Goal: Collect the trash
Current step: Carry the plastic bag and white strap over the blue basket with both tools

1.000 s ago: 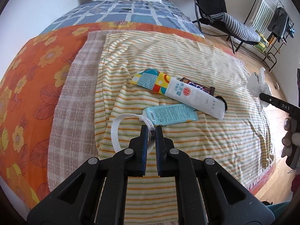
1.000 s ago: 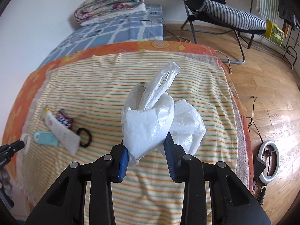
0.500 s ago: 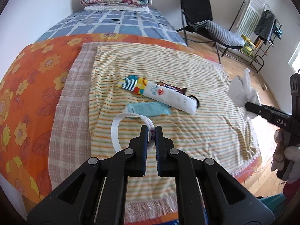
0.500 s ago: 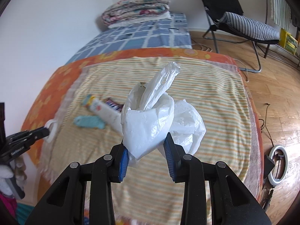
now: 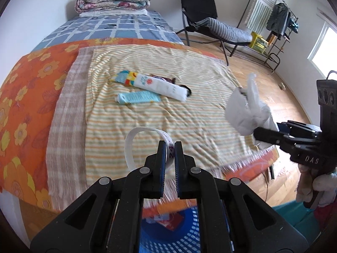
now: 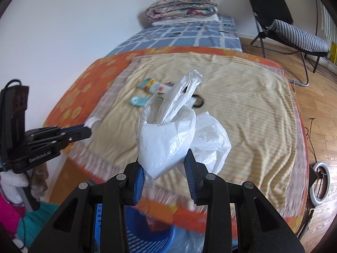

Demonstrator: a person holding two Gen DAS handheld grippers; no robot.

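Now our left gripper pinches a white paper band and our right gripper clamps a crumpled plastic bag; we should centre both over the blue basket below before releasing.

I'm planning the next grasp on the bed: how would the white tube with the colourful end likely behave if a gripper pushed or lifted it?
The white tube lies flat on the striped blanket, so it probably won't tip. Being long and rounded, it may roll sideways if nudged. It looks like soft plastic, so it would likely dent under a squeeze and could feel slippery.
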